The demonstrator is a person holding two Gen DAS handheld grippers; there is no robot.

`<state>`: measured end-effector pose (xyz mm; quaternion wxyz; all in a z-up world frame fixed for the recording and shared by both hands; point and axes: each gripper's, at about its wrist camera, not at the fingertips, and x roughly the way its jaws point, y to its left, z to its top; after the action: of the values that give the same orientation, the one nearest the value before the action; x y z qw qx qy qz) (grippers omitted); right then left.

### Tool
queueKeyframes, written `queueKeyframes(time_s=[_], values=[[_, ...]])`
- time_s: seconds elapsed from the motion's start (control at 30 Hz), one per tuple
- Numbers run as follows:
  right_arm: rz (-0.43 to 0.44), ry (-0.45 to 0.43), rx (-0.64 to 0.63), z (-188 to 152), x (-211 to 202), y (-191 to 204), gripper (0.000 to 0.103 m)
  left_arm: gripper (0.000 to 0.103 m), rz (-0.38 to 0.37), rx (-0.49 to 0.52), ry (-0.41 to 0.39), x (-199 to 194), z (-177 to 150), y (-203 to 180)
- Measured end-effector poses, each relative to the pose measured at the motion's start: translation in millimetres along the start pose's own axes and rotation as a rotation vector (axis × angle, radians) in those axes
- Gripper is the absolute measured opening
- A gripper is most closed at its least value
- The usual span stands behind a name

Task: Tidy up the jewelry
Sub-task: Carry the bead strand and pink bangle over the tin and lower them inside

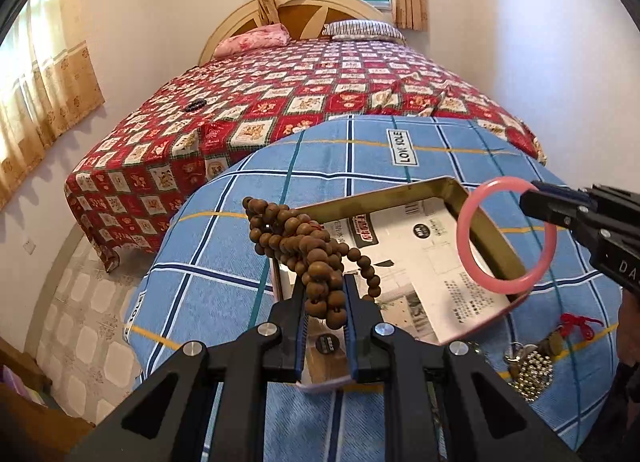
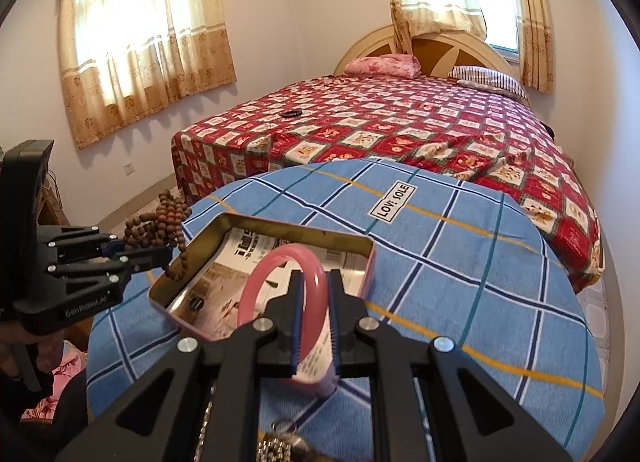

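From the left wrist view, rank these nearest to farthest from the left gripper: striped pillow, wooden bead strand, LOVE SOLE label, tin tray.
1. Wooden bead strand, clamped in the left gripper.
2. Tin tray, just beyond and right.
3. LOVE SOLE label, farther up the blue cloth.
4. Striped pillow, at the headboard.

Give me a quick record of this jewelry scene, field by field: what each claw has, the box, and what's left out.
left claw: shut on wooden bead string
right claw: shut on pink bangle
tin box: open, printed paper inside, no jewelry seen in it
surface: blue checked cloth
left out: silver bead chain near the box
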<state>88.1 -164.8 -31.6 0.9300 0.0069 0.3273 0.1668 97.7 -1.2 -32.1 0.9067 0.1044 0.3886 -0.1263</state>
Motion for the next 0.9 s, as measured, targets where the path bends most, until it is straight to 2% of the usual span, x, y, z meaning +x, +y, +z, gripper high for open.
queueKeyframes(time_s=[0.5,0.9], values=[[-0.015,0.080,0.010,7,44,-3,0.013,0.015,0.022,0.031,0.063,37,10,3],[-0.048,0.112,-0.006,5,60,-3,0.013,0.015,0.032,0.049,0.096,53,11,0]])
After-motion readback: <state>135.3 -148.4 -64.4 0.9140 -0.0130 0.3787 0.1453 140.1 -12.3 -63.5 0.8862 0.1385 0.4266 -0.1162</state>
